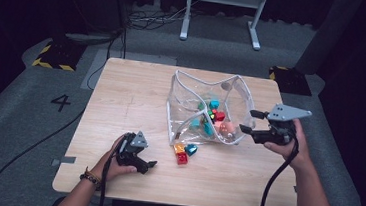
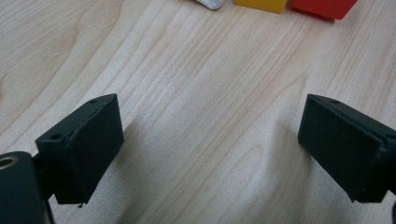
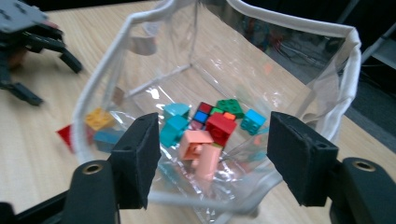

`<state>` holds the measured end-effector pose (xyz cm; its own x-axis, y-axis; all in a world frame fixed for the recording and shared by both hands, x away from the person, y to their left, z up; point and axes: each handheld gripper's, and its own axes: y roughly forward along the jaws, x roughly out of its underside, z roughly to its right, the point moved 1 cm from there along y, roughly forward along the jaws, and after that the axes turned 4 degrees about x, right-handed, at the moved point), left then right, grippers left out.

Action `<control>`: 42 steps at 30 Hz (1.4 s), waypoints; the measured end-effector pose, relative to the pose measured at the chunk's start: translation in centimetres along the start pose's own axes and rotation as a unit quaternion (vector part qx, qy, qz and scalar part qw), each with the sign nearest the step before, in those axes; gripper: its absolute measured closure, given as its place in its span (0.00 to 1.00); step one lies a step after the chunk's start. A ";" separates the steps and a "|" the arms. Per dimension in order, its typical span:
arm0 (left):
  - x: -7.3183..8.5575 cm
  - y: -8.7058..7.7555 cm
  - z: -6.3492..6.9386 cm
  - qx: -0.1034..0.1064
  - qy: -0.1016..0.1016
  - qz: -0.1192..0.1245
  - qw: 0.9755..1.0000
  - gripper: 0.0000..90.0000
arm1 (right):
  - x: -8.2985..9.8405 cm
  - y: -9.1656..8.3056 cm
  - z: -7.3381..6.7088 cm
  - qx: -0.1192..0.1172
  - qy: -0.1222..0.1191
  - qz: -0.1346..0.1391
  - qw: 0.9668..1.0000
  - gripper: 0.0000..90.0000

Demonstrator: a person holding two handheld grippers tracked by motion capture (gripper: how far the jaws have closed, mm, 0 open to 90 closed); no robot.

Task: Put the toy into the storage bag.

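Clear bag [image 1: 205, 110] mouth faces up twd R gripper [image 1: 252, 122], fingers spread; L gripper [image 1: 148, 166] fingers spread.

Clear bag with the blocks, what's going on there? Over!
Right gripper open beside clear bag, nothing held. Left gripper open over bare table. Three loose blocks outside the bag. Nothing in the way.

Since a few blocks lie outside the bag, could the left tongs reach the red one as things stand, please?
Probably yes: the left tongs stand open on bare table, and the red block lies just ahead with nothing between.
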<state>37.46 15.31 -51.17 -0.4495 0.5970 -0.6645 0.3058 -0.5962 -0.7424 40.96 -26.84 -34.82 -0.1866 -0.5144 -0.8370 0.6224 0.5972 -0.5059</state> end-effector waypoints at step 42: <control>0.0 0.0 0.0 -0.001 -0.002 0.000 1.000 0.08 | 6.2 10.2 -14.7 -0.145 -0.032 -0.058 0.987 0.36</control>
<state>37.43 15.30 -51.18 -0.4521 0.5947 -0.6648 0.3084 -0.5951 -0.7421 34.98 -14.87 -48.27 -0.1892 -0.6218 -0.7600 0.3540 0.6787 -0.6435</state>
